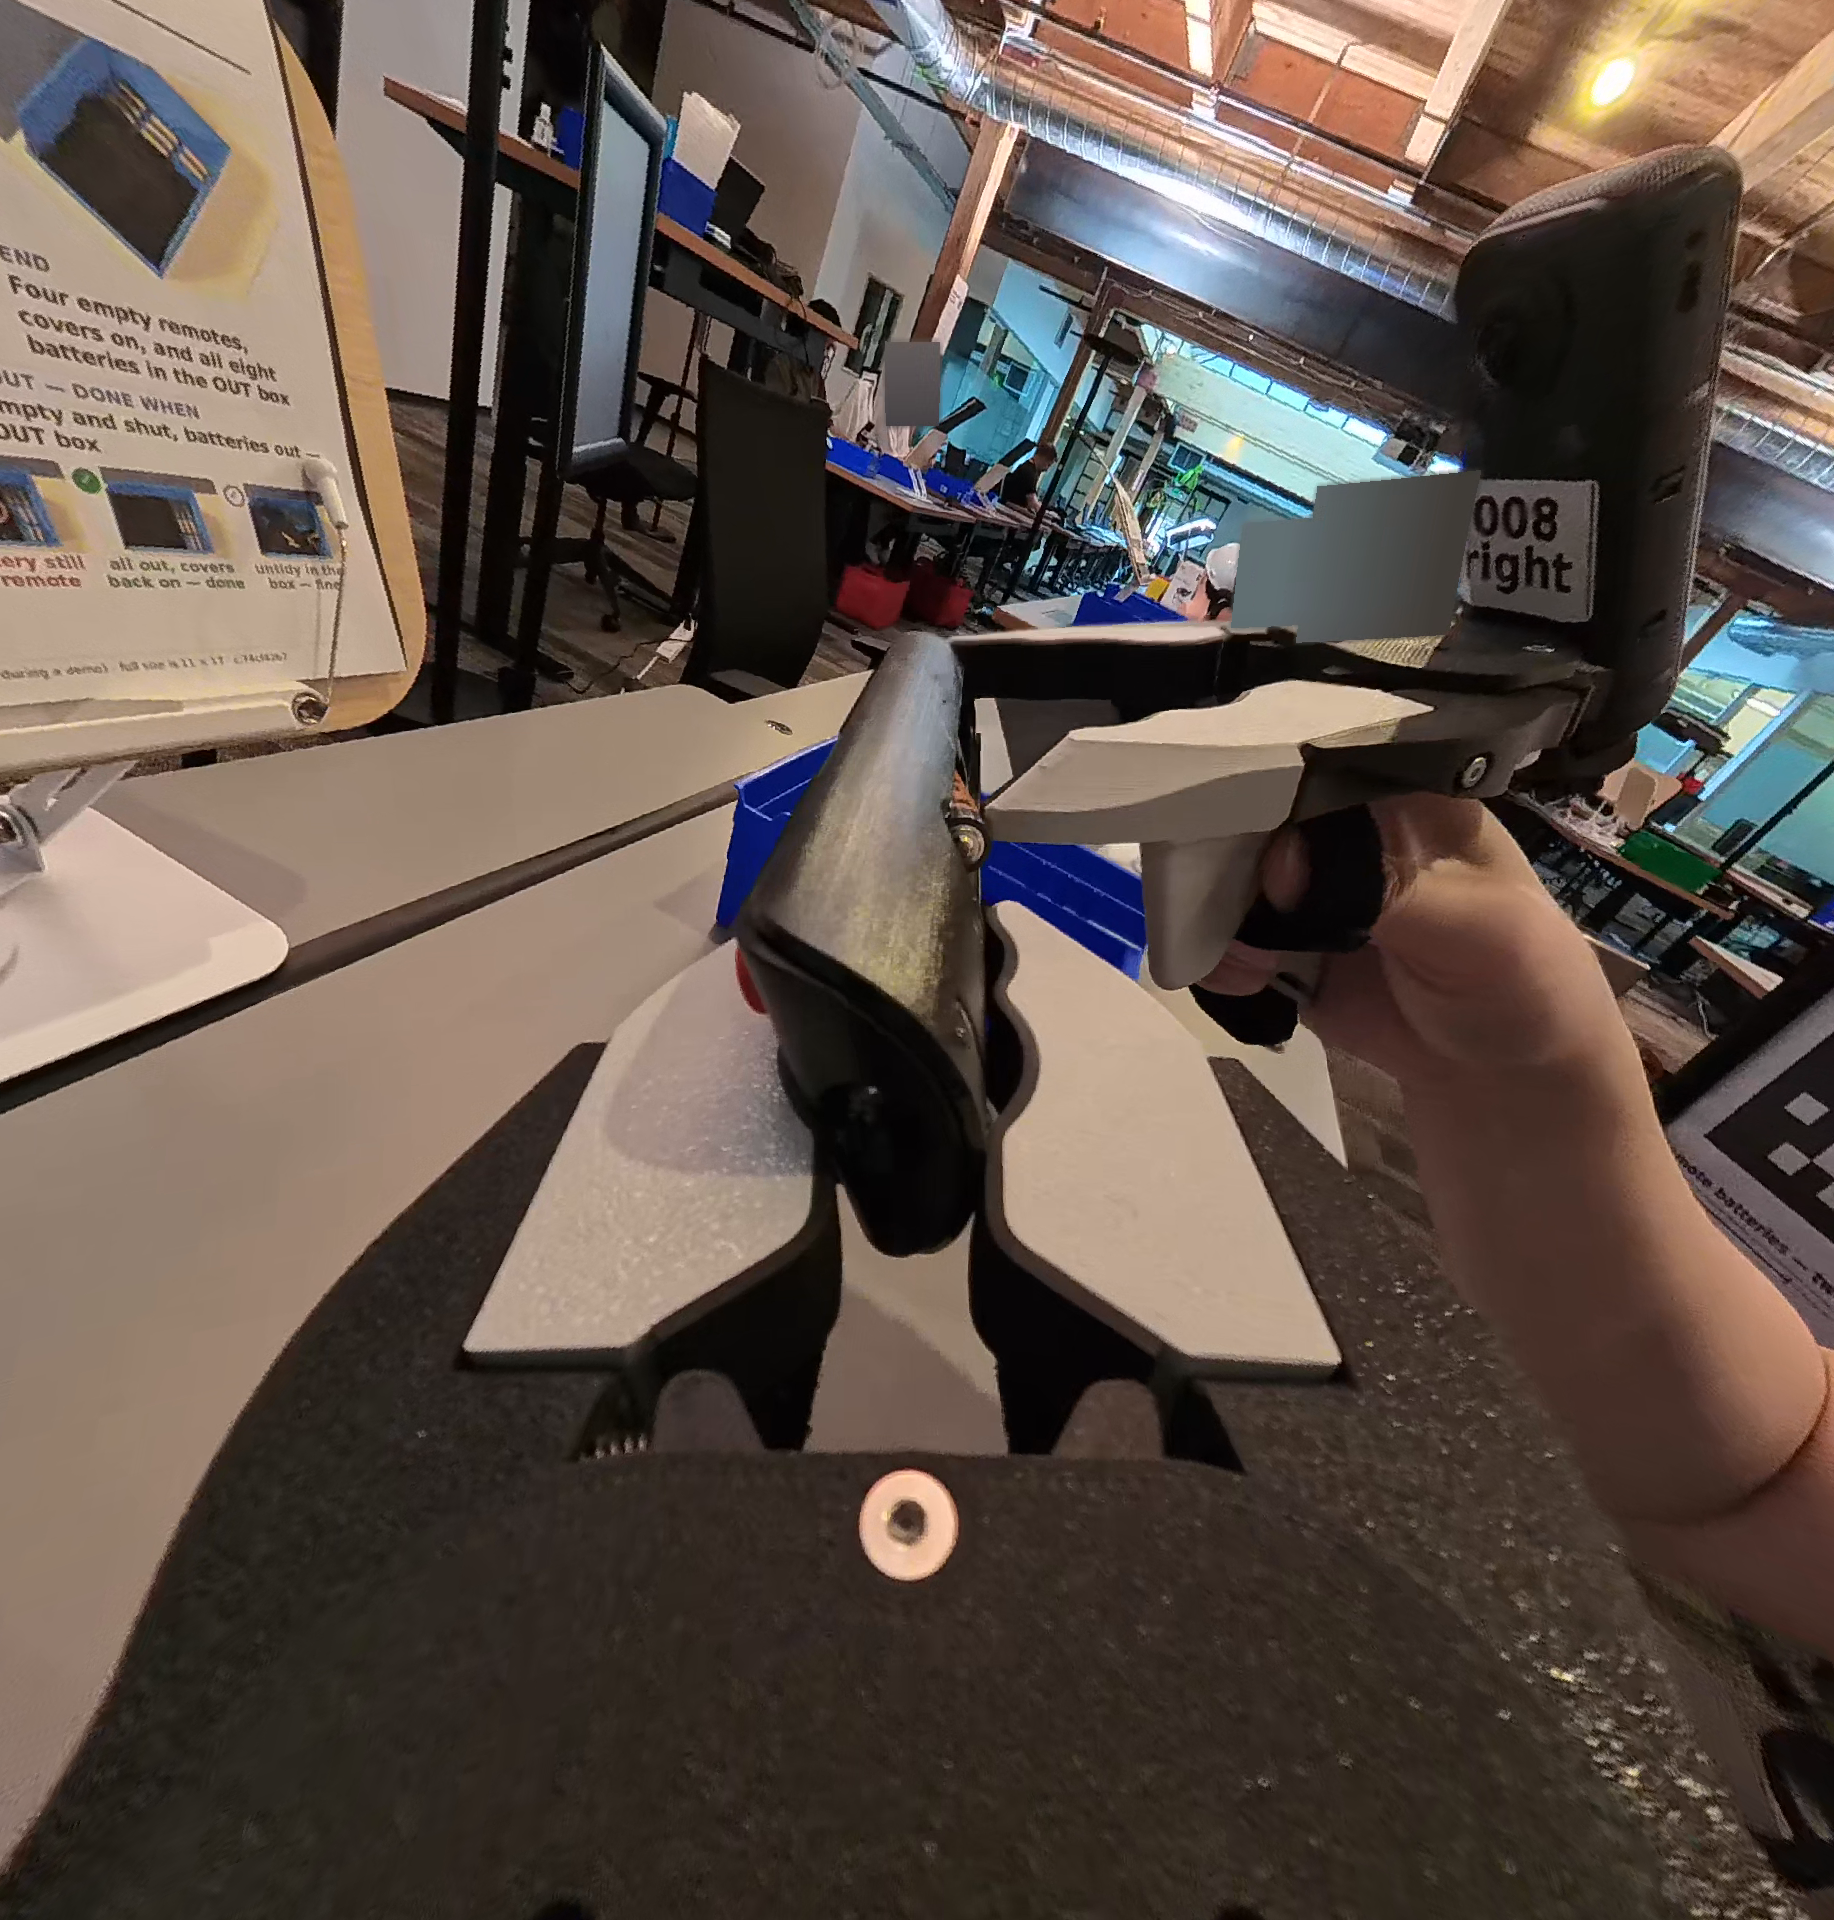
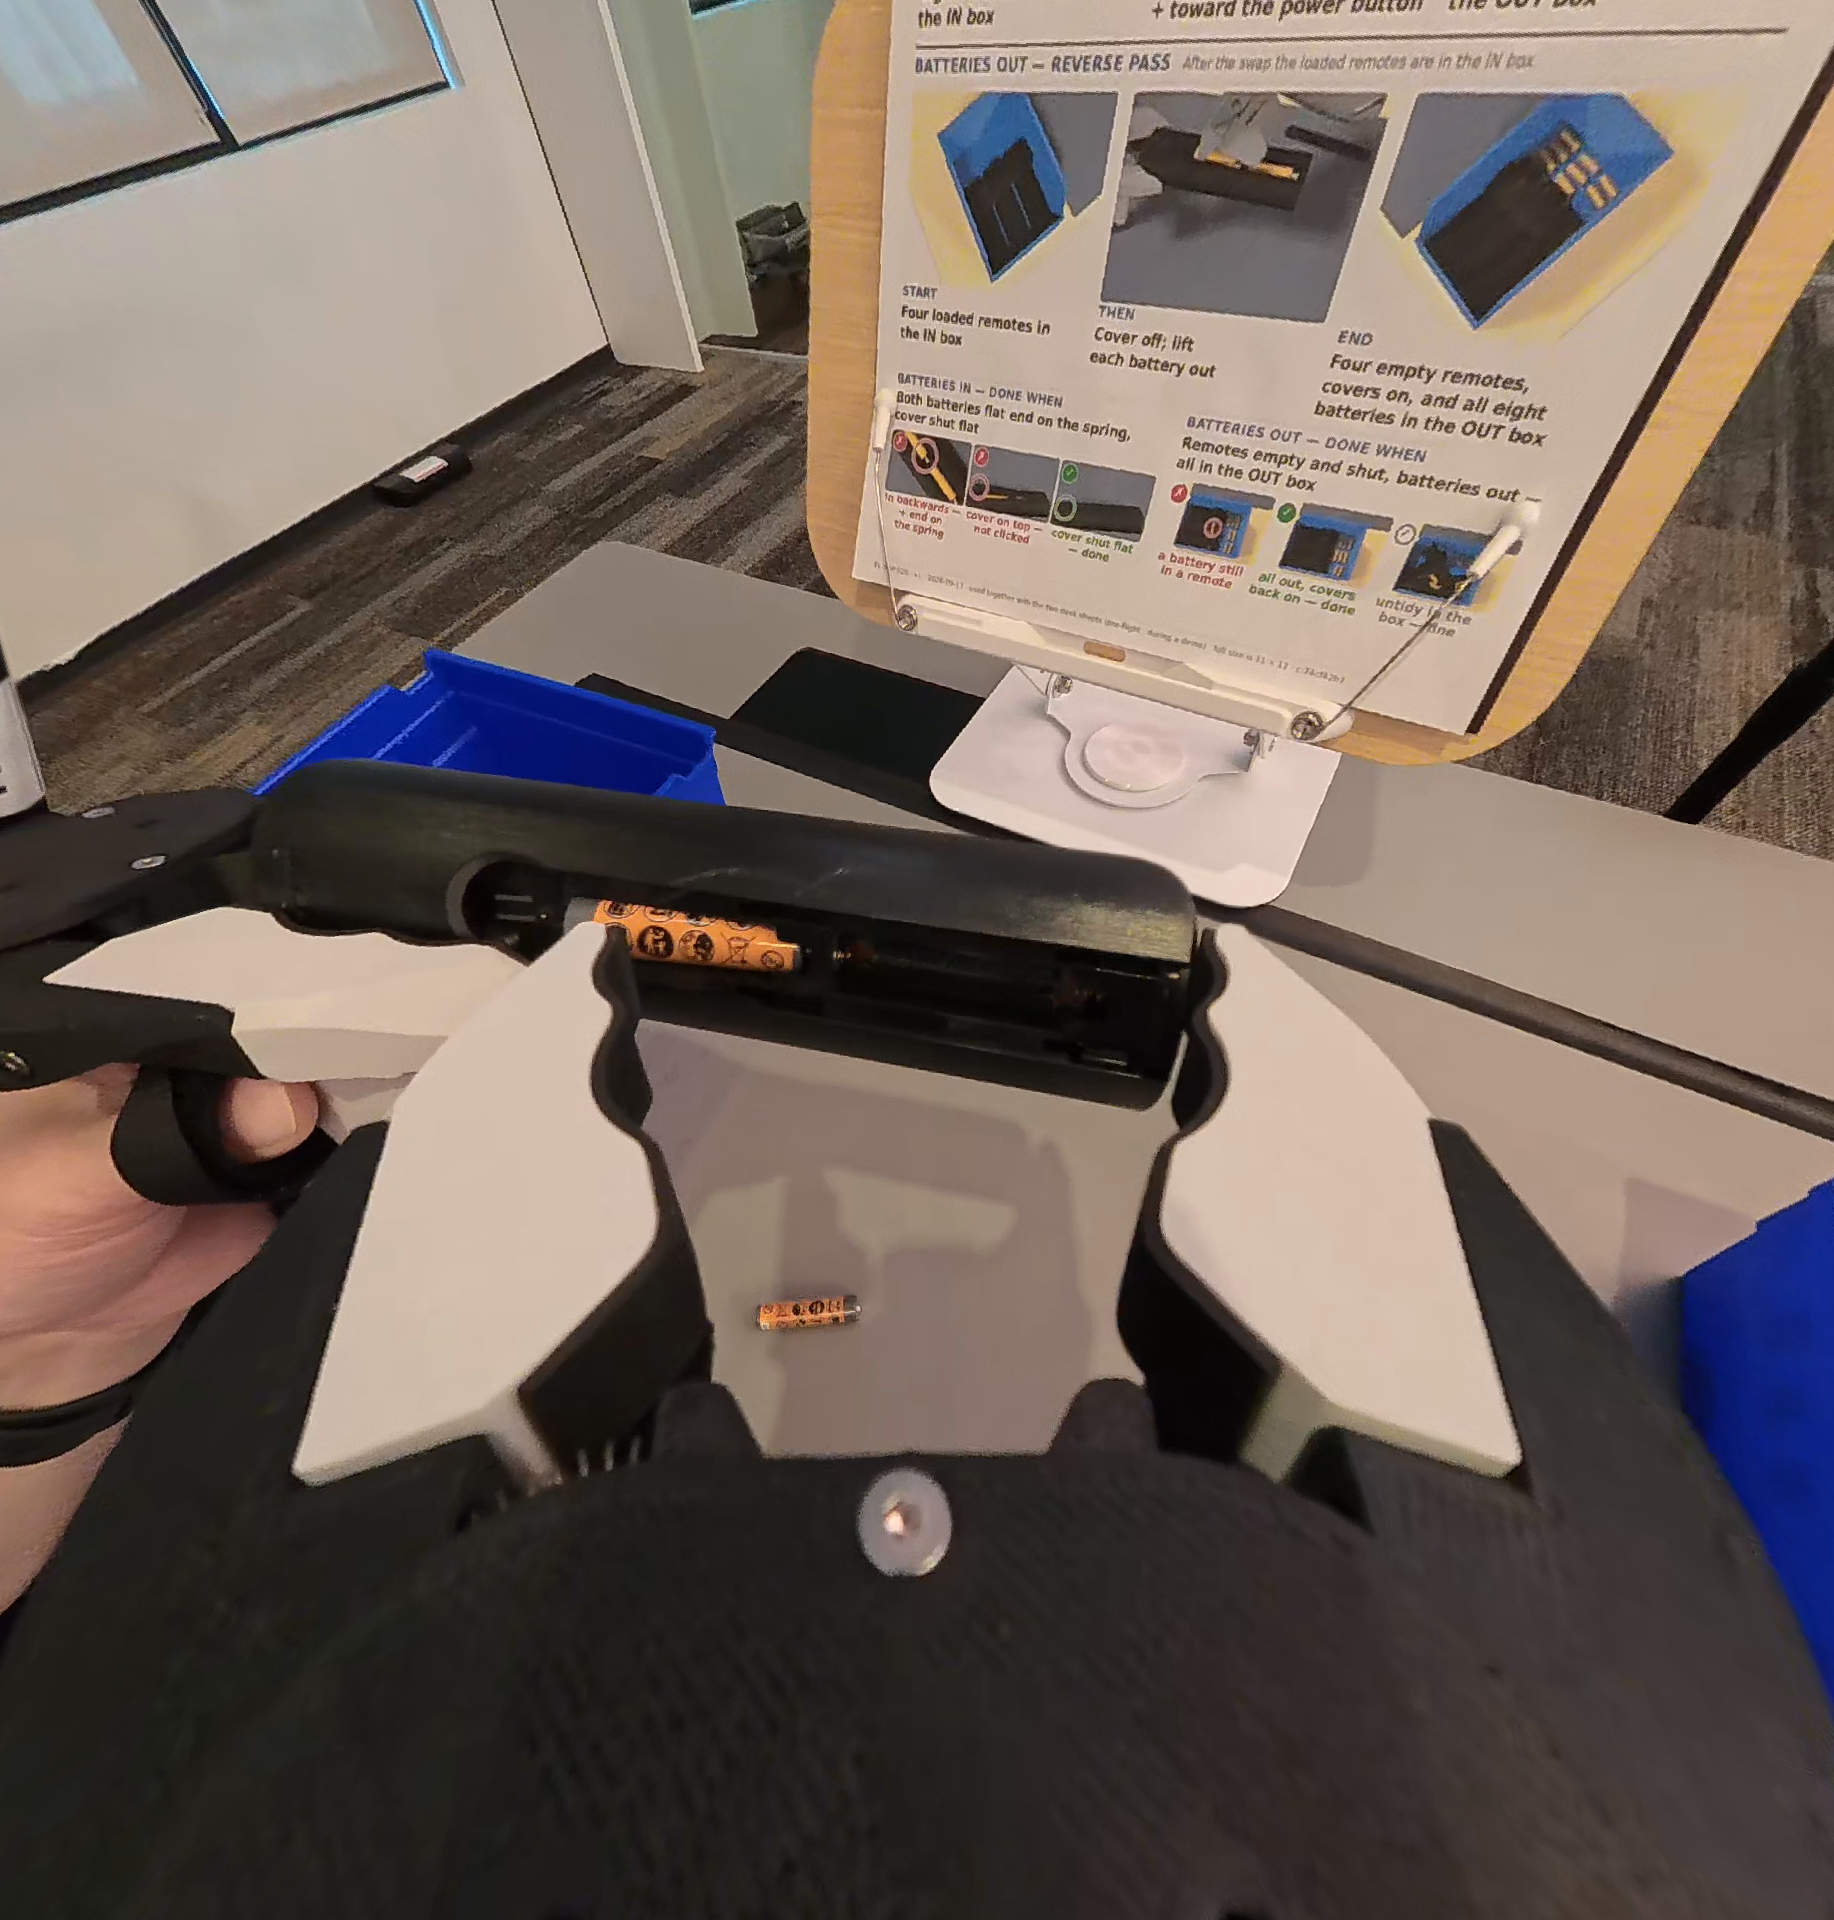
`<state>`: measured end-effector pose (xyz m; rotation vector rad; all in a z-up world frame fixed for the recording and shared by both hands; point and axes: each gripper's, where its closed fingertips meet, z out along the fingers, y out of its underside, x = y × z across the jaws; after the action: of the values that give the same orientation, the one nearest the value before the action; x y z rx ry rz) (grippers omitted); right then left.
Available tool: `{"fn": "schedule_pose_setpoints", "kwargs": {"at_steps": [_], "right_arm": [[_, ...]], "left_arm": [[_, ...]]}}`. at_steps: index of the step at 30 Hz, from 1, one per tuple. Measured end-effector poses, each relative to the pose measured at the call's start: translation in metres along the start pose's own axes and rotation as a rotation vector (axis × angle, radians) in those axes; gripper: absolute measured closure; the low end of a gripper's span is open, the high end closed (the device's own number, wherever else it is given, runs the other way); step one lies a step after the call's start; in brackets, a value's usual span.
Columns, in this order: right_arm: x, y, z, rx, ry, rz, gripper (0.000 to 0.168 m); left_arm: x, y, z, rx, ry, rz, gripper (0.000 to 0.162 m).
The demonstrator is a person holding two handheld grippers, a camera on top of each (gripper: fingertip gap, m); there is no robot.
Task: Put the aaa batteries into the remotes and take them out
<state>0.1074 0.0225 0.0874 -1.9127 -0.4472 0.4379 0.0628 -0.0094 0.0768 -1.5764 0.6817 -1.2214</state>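
Remote point(image 2: 871, 914), cover off, one orange battery point(image 2: 705, 940) inside, is clamped by left hand-held gripper point(image 1: 908, 1049); right hand-held gripper point(image 2: 908, 997) spread wide at its edges. Loose battery point(image 2: 807, 1312) lies on bare bench point(image 2: 1515, 935).

Hidden, cropped or unclear around the two hand-held grippers

In the left wrist view the remote point(image 1: 871, 935) covers most of the blue bin point(image 1: 1058, 883) beyond the left hand-held gripper point(image 1: 908, 1049), and a red thing point(image 1: 752, 987) at the remote's left side is too hidden to name; the sheet point(image 1: 144, 343) runs off the left edge. In the right wrist view the right hand-held gripper point(image 2: 908, 997) has its left finger point(image 2: 539, 1039) over one end of the battery point(image 2: 700, 935) in the remote point(image 2: 747, 914); a second bin point(image 2: 1796, 1403) is cut by the right edge, and the dark thing on the floor point(image 2: 425, 473) is too small to tell.
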Motion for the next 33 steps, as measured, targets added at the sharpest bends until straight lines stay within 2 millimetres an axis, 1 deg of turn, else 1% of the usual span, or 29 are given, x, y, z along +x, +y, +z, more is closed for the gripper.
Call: {"fn": "schedule_pose_setpoints", "kwargs": {"at_steps": [4,5,6,7,9,10,12,15,20,27,33], "right_arm": [[-0.002,-0.003,0.000,0.028,-0.010,0.017,0.066],[-0.006,0.000,0.002,0.017,-0.024,0.029,0.055],[-0.008,0.003,0.005,0.000,-0.024,0.035,0.040],[-0.007,0.006,0.007,-0.013,0.003,0.017,0.035],[-0.002,0.005,0.007,-0.001,0.039,-0.006,0.040],[-0.001,0.004,0.006,0.003,0.040,-0.013,0.046],[-0.003,0.004,0.004,0.010,0.012,0.000,0.048],[-0.002,0.002,0.003,0.022,0.005,0.016,0.052],[-0.001,0.003,0.003,0.024,0.001,0.022,0.052],[-0.002,-0.004,-0.001,0.043,0.008,-0.044,0.052],[-0.004,-0.005,0.000,0.041,-0.003,-0.040,0.052]], "left_arm": [[0.000,-0.002,0.000,0.010,-0.005,0.004,0.137],[-0.001,0.001,0.001,0.001,-0.007,-0.007,0.137],[-0.002,0.004,0.003,-0.006,-0.013,-0.007,0.137],[-0.002,0.005,0.004,-0.007,-0.019,-0.004,0.137],[-0.001,0.005,0.005,0.004,-0.031,0.016,0.137],[0.000,0.003,0.004,0.005,-0.035,0.025,0.137],[0.001,0.002,0.002,-0.003,-0.037,0.042,0.136],[0.001,0.002,0.002,0.005,-0.026,0.019,0.137],[0.001,0.002,0.004,0.007,-0.043,0.037,0.137],[0.009,-0.003,0.003,0.039,-0.060,0.084,0.137],[0.007,-0.004,0.002,0.036,-0.058,0.085,0.136]]}}
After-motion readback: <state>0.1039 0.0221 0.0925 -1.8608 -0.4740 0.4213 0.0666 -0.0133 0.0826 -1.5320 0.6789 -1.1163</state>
